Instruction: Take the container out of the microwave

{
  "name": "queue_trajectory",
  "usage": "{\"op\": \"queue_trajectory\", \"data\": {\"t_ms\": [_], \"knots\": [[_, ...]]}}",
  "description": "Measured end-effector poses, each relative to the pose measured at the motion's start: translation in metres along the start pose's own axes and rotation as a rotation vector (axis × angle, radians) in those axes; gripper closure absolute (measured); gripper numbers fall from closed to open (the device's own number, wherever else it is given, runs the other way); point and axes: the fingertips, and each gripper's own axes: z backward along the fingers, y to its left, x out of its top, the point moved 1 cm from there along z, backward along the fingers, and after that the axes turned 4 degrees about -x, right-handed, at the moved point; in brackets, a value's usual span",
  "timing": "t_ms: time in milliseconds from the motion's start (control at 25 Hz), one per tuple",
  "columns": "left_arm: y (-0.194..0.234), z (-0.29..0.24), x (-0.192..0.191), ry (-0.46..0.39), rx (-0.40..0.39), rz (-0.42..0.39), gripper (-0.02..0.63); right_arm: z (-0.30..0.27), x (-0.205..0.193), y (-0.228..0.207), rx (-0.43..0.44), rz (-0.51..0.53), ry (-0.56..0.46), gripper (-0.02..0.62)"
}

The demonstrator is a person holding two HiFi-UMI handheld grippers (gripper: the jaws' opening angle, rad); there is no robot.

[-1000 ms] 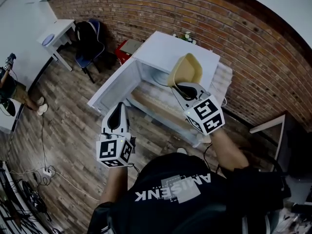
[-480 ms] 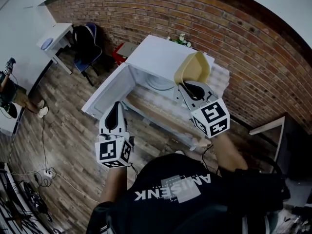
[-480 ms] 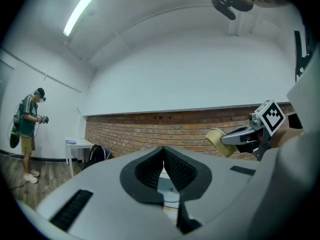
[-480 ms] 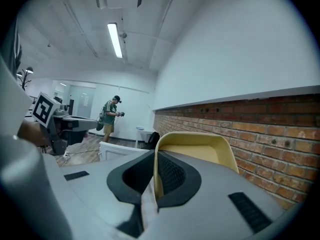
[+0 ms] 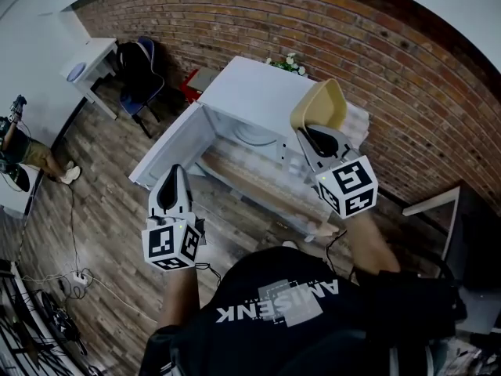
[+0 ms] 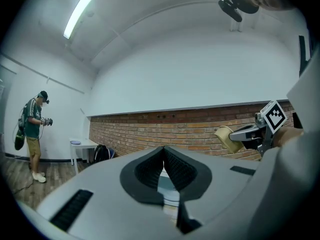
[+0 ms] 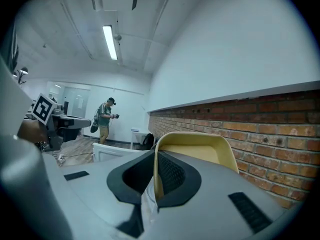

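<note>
- Above the right front corner of the white microwave (image 5: 258, 92), the yellow container (image 5: 319, 106) is held clear of the cavity, tipped on its side
- Its thin rim is pinched between the jaws of the right gripper (image 5: 315, 135)
- The left gripper (image 5: 172, 172) is held level near the open microwave door (image 5: 168, 151), its jaws pressed together with nothing between them
- A round turntable (image 5: 258, 134) is seen inside the open cavity
- A small bunch of flowers (image 5: 286, 63) is set on the microwave's top, by the brick wall (image 5: 376, 69)
- A person (image 6: 34, 129) is seen standing far off at the left of the left gripper view
</note>
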Motion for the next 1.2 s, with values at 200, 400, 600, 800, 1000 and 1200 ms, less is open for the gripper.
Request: {"op": "queue_trajectory", "data": {"t_ms": [200, 400, 600, 800, 1000, 1200], "knots": [[0.003, 0.003, 0.002, 0.003, 0.013, -0.001, 0.595, 0.001, 0.0, -0.005, -0.007, 0.009, 0.002, 0.546], [0.013, 0.008, -0.003, 0.005, 0.037, -0.006, 0.594, 0.001, -0.003, -0.008, -0.022, 0.003, -0.003, 0.546], [0.012, 0.008, -0.005, 0.009, 0.041, 0.025, 0.595, 0.001, -0.002, -0.011, -0.023, 0.001, -0.001, 0.546], [0.01, 0.009, -0.004, 0.007, 0.042, 0.03, 0.595, 0.001, -0.005, -0.011, -0.023, -0.004, 0.003, 0.546], [0.015, 0.01, -0.003, 0.002, 0.051, 0.034, 0.595, -0.001, -0.005, -0.01, -0.024, 0.0, 0.005, 0.546], [0.018, 0.011, -0.003, 0.002, 0.052, 0.04, 0.595, -0.002, -0.006, -0.006, -0.022, 0.001, 0.007, 0.546]]}}
